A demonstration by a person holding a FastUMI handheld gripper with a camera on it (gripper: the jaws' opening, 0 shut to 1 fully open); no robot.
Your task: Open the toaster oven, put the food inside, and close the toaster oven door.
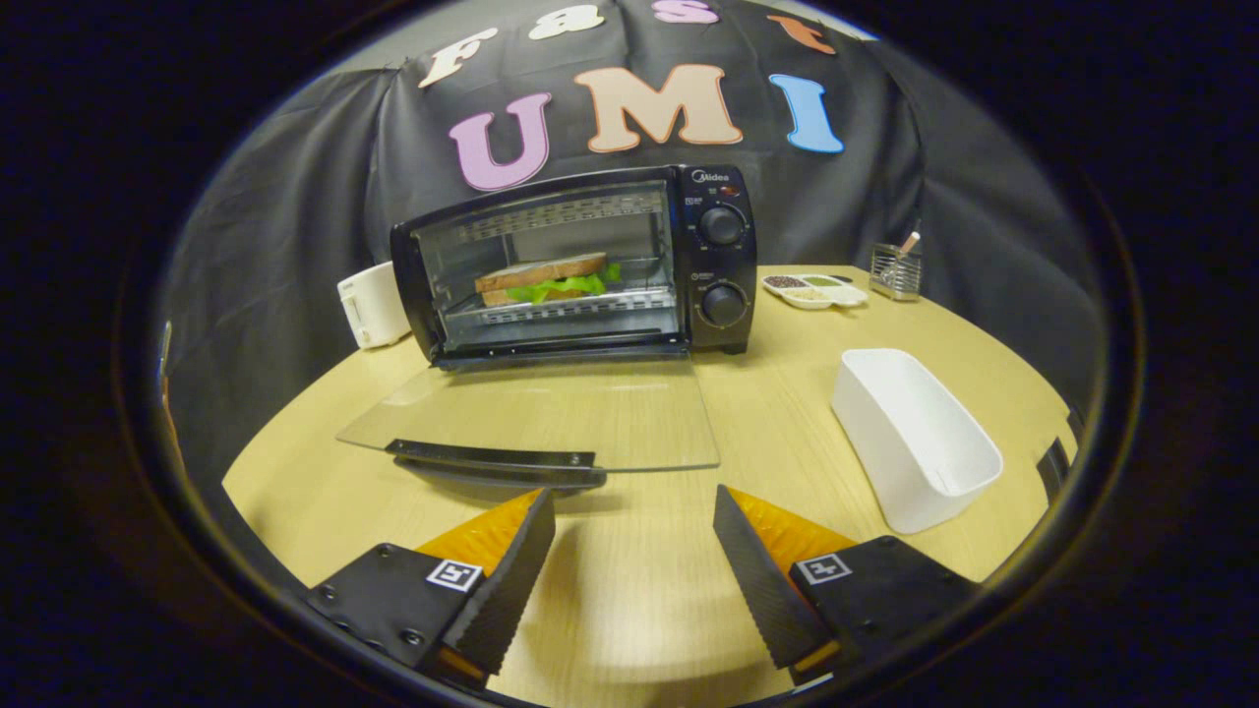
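A black toaster oven (590, 261) stands at the back of the wooden table, beyond my fingers. Its glass door (551, 418) lies folded down flat toward me, with its dark handle (497, 457) just ahead of my left finger. Inside, on the wire rack, rests a sandwich (546, 278) of brown bread and green lettuce. My gripper (634, 511) is open, hovering low over the table in front of the door, with nothing between its fingers.
A white rectangular tub (915, 438) sits to the right of my fingers. Left of the oven stands a white appliance (372, 305). Right of the oven are a divided dish (814, 290) of seasonings and a small wire holder (895, 270). The wooden table (787, 393) is round-edged.
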